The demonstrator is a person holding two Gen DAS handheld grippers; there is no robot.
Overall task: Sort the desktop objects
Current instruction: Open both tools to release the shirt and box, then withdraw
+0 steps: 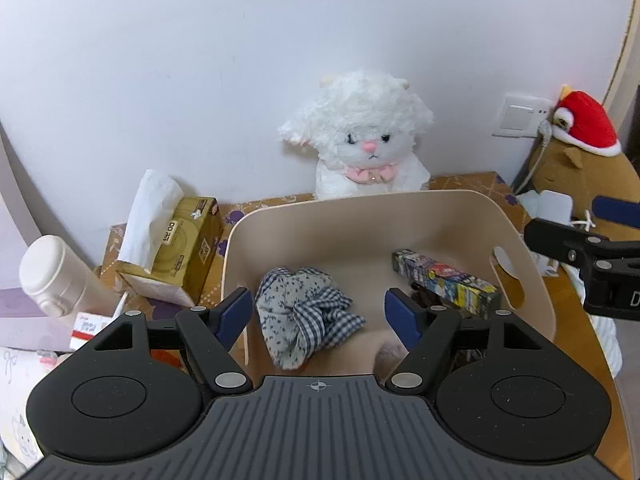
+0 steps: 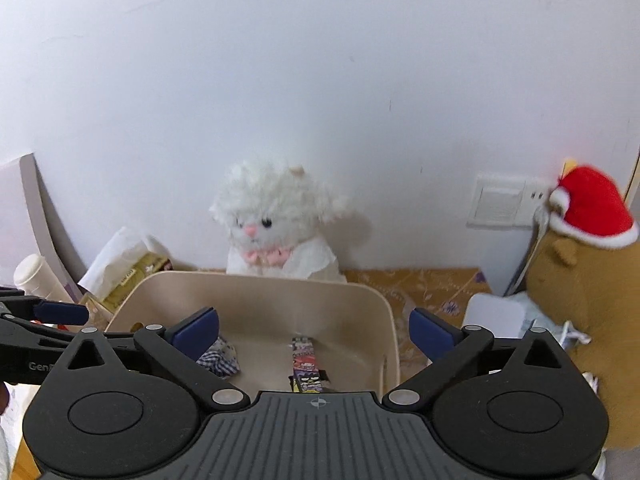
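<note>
Left wrist view: one beige bin (image 1: 400,216) on table (image 1: 576,320), holding one checked cloth (image 1: 304,320), one printed box (image 1: 444,280). Two plush toys, one tissue box (image 1: 188,248). Left gripper (image 1: 320,312) jaws spread, holding nothing. Right gripper (image 2: 314,330) jaws spread wide, holding nothing.

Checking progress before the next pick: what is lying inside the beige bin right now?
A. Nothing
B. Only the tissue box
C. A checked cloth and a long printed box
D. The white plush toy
C: the checked cloth and the long printed box both lie inside the beige bin.
</note>
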